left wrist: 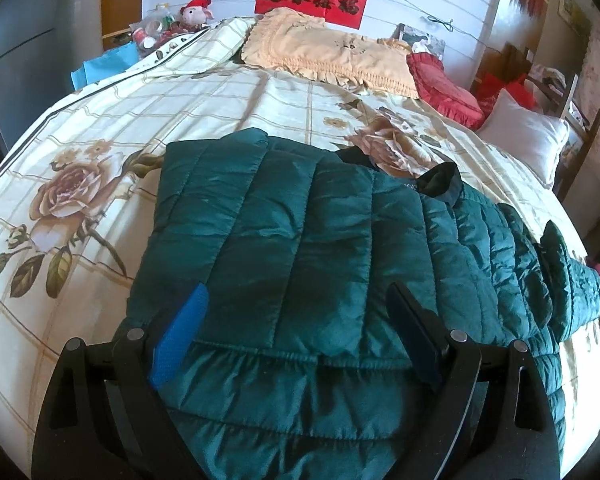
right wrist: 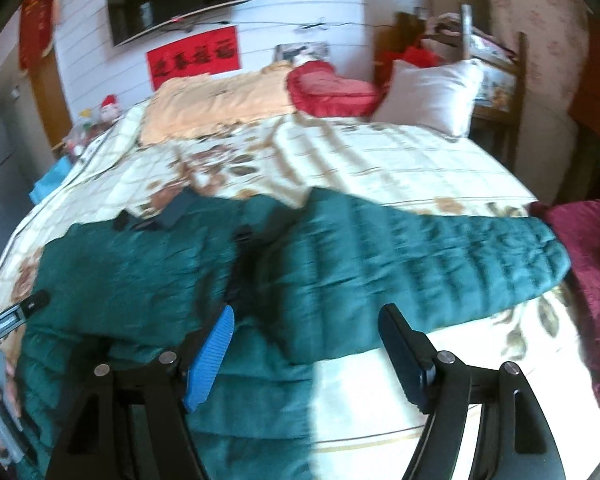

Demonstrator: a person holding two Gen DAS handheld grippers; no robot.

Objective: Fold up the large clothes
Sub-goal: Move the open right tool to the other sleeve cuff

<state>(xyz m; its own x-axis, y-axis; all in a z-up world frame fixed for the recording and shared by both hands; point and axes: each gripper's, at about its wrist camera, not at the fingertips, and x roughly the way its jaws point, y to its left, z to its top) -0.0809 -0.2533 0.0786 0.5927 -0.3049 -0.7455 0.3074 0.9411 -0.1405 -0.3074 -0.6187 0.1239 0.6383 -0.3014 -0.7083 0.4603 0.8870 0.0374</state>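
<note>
Left wrist view shows a big green puffy jacket [left wrist: 300, 240] lying flat on the flowery bed cover [left wrist: 80, 152], and one side looks already folded over the middle, so I think the job has only just begun. The left gripper [left wrist: 296, 312] hangs over the bottom edge of the jacket with its two fingers spread wide and nothing between them. Right wrist view shows the right gripper [right wrist: 306, 332] spread wide and empty too, above the long sleeve [right wrist: 440, 248] that lies stretched out and not yet folded in.
</note>
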